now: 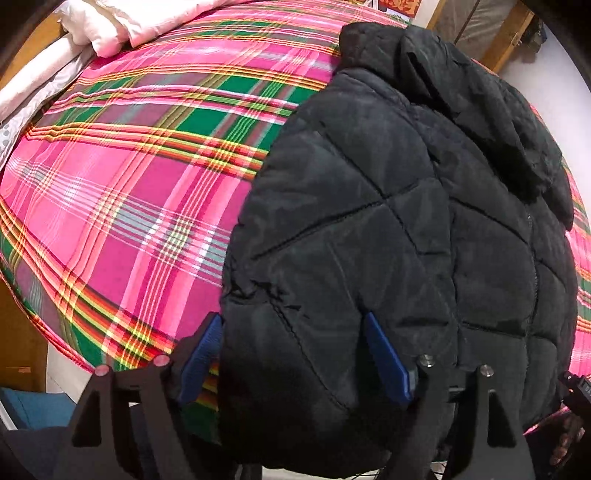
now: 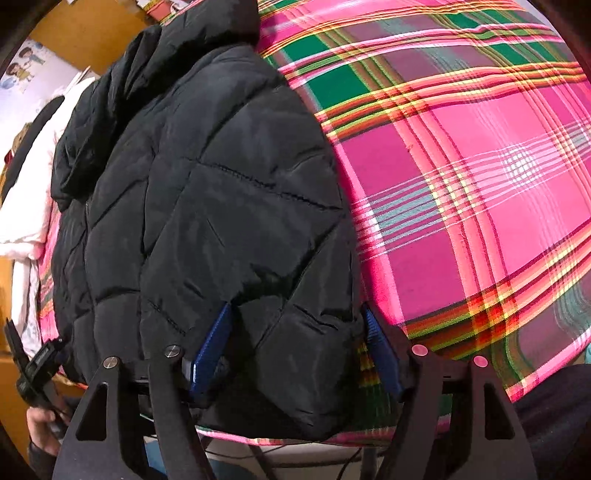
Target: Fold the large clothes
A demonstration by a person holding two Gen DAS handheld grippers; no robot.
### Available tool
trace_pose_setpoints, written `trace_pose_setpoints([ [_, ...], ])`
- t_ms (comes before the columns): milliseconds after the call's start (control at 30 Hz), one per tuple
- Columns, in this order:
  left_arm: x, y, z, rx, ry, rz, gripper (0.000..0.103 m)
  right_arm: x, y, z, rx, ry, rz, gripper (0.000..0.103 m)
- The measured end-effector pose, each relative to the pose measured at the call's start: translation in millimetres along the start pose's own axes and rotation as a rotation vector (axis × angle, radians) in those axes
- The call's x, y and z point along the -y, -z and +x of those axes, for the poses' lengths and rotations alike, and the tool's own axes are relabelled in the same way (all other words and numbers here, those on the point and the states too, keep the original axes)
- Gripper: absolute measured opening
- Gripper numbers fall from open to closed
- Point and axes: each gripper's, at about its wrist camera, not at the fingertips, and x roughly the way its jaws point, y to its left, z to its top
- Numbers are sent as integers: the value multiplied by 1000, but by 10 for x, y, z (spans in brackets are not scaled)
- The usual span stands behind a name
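1. Plaid bedsheet (image 1: 122,206) – pink/green/yellow checks, covers the whole bed, fills most of both views (image 2: 480,184).
2. Black puffer jacket (image 1: 388,221) – quilted, lies flat on the sheet, hem toward me at the near bed edge, collar/hood end at the far side. In the right wrist view (image 2: 207,184) it takes the left half, with plaid to its right.
3. Zipper line runs up the jacket's middle; looks closed, not sure all the way up.
4. White-pink bedding (image 1: 122,22) – bunched at the far left corner of the bed, well apart from the jacket.
5. White cloth (image 2: 26,206) – beside the jacket's far edge in the right view; can't tell what it is.
6. My left gripper (image 1: 295,332) – jaws spread wide, straddling the jacket's left hem corner. Left blue finger sits at the jacket's edge over the sheet, right finger presses into the puffy fabric. Not clamped.
7. My right gripper (image 2: 297,325) – also wide, straddling the right hem corner. Left finger is tucked in a fold, right finger at the jacket's outer edge by the sheet. Not clamped.
8. Each view shows the other gripper's black body at its edge, near the hem.
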Motion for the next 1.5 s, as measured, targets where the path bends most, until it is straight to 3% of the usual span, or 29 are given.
trace_pose_setpoints([
  [133,44,13,34,-7,-16,20,85,-48,-30,42,-16,7,-13,71],
  [200,94,21,41,-19,-12,43,82,-97,-23,37,-30,-11,-20,59],
  [267,141,38,24,-21,-5,67,75,-157,-35,22,-27,-21,-26,41],
  [367,192,53,-21,-11,-3,92,60,-183,-33,-42,-22,-37,-24,27],
  [467,192,46,-96,8,8,79,39,-194,-20,-131,-13,-75,-15,17],
  [533,149,35,-151,19,27,55,28,-202,-19,-199,-1,-93,-19,15],
  [733,80,31,-375,80,102,20,17,-222,48,-403,53,-159,-10,13],
  [1167,-144,-89,-968,215,306,-71,15,-160,-34,-793,156,-298,35,11],
  [1500,-133,-311,-1286,300,380,-96,14,-207,-294,-1124,240,-395,38,11],
])
